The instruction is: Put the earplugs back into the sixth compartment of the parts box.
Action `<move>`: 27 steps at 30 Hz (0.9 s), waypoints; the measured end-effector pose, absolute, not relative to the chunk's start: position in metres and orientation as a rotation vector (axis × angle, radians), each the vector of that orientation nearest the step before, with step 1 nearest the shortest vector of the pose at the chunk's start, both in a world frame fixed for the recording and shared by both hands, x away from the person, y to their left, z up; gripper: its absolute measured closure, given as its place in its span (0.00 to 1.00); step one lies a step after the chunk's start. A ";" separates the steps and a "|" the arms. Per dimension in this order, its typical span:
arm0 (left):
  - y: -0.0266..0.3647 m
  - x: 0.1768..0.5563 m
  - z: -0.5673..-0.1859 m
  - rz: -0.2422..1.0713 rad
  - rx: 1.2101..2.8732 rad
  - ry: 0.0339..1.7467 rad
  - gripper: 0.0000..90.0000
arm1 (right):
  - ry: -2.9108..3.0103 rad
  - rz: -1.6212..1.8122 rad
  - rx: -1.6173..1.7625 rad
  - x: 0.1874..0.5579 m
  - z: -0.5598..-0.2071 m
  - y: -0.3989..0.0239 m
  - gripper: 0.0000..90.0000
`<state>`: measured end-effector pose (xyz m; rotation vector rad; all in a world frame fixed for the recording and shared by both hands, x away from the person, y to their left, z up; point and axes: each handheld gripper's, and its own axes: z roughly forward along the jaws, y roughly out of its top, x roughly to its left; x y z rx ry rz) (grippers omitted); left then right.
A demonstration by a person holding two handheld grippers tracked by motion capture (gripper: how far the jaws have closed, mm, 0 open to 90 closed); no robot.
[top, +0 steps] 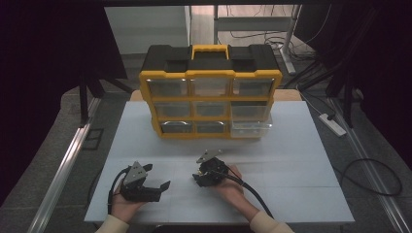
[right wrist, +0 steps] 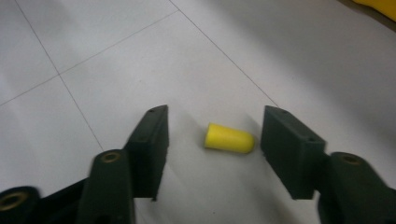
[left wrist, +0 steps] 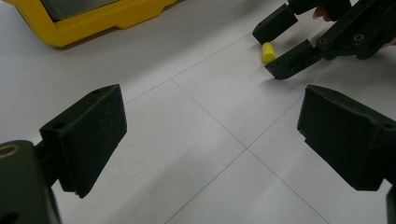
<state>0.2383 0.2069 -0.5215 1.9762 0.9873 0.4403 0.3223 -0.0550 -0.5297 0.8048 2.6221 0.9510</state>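
While the yellow plug [right wrist: 229,138] lies between my right gripper's [right wrist: 212,140] half-open fingers, untouched, near the table's front edge, I should centre it, then squeeze gently. My left gripper [left wrist: 210,135] waits, fingers wide, empty.

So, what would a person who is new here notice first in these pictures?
First the yellow and black drawer organizer, upright at the far side of the white table, its lower right drawer pulled out. Then the small yellow plug, lying on the table between the jaws of the right gripper, which do not touch it. The left gripper rests open beside it.
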 end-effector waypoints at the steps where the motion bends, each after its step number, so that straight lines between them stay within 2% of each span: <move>1: 0.207 0.238 -0.522 0.439 1.976 0.988 0.09 | 2.624 0.951 0.803 0.322 -0.529 -0.055 0.56; 4: 0.207 0.238 -0.522 0.440 1.976 0.987 0.09 | 2.625 0.958 0.800 0.323 -0.528 -0.057 0.72; 6: 0.207 0.238 -0.521 0.443 1.976 0.987 0.09 | 2.618 0.959 0.808 0.324 -0.528 -0.059 0.74; 11: 0.208 0.238 -0.521 0.445 1.971 0.991 0.09 | 2.590 1.033 0.809 0.324 -0.519 -0.065 0.76; 27: 0.207 0.238 -0.522 0.444 1.973 0.988 0.09 | 2.402 1.387 0.836 0.316 -0.452 -0.117 0.75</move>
